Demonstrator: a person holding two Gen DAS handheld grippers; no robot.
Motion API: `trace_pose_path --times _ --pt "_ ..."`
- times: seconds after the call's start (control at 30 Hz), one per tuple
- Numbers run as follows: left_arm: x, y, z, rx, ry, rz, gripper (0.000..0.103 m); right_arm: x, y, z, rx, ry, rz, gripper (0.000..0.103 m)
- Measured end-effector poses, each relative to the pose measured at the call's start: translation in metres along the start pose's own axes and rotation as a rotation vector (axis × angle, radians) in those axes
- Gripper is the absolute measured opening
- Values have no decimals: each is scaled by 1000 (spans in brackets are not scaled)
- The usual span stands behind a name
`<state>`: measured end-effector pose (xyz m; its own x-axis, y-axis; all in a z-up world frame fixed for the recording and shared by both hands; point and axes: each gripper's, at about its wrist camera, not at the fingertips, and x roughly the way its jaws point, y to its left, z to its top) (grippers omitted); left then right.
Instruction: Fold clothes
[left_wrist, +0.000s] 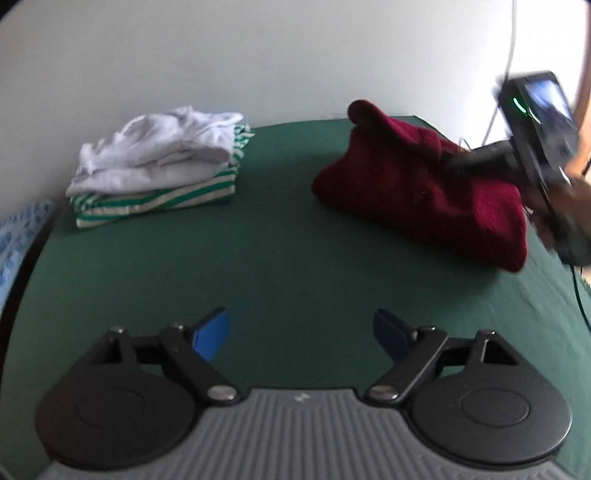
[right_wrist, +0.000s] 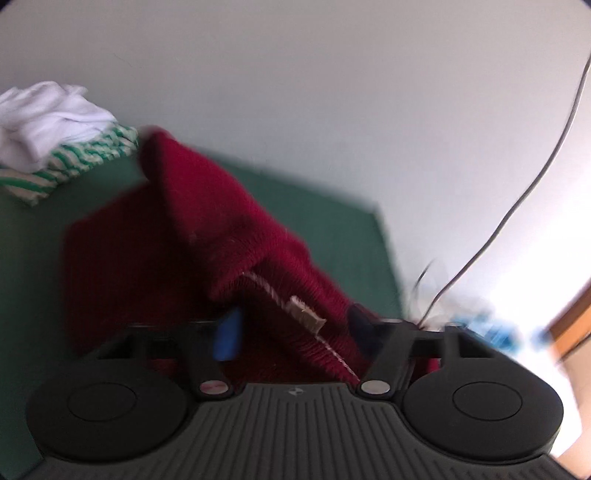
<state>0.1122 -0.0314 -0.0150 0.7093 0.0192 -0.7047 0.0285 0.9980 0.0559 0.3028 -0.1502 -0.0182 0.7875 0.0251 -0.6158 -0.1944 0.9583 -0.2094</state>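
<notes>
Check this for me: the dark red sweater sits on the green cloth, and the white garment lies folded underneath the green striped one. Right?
Not quite. The white garment lies on top of the green striped one, as the left wrist view shows. The dark red sweater does sit on the green cloth.

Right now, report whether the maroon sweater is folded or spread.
Partly folded: the maroon sweater lies doubled on the green cloth, one flap raised.

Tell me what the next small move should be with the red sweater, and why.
Probably bring the open left gripper across the green cloth to the red sweater and take its near edge. The right gripper has sweater fabric between its fingers, lifting one part into a peak, while the left holds nothing. The white and striped stack already looks folded.
</notes>
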Motion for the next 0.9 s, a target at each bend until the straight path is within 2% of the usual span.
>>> trace_pose_path --times 0.03,0.07,0.13,0.2,0.27,0.37,0.47,0.6,0.63,0.73,0.77,0.83,0.9 --pt "-2 -3 0 20 -14 7 87 6 -16 7 107 14 51 13" --pt "-5 -5 0 34 -31 13 89 -1 -35 16 241 -26 96 9" --pt "-7 -5 3 40 -54 8 95 -30 -61 45 366 -161 126 9" --pt "-8 -4 8 38 -66 -7 96 -62 -70 81 366 -271 142 9" --pt "-9 -4 15 43 -88 -17 96 -101 -79 118 409 -380 210 9" --pt "-10 -7 25 54 -113 -39 99 -174 -80 166 417 -612 276 9" --pt "-13 -7 33 49 -135 -76 99 -237 -76 190 433 -826 281 9" --pt "-21 -4 36 60 -165 -96 100 -275 -41 205 282 -850 237 9" --pt "-23 -3 37 67 -174 -95 100 -289 -38 202 294 -885 245 9" --pt "-31 3 41 79 -210 -94 100 -331 -47 184 447 -1004 329 9" --pt "-35 5 44 72 -224 -99 100 -332 -41 183 412 -1004 330 9" --pt "-41 8 51 58 -235 -112 100 -322 -13 191 255 -870 253 10" --pt "-43 9 57 47 -232 -106 101 -308 -2 188 219 -751 249 10"
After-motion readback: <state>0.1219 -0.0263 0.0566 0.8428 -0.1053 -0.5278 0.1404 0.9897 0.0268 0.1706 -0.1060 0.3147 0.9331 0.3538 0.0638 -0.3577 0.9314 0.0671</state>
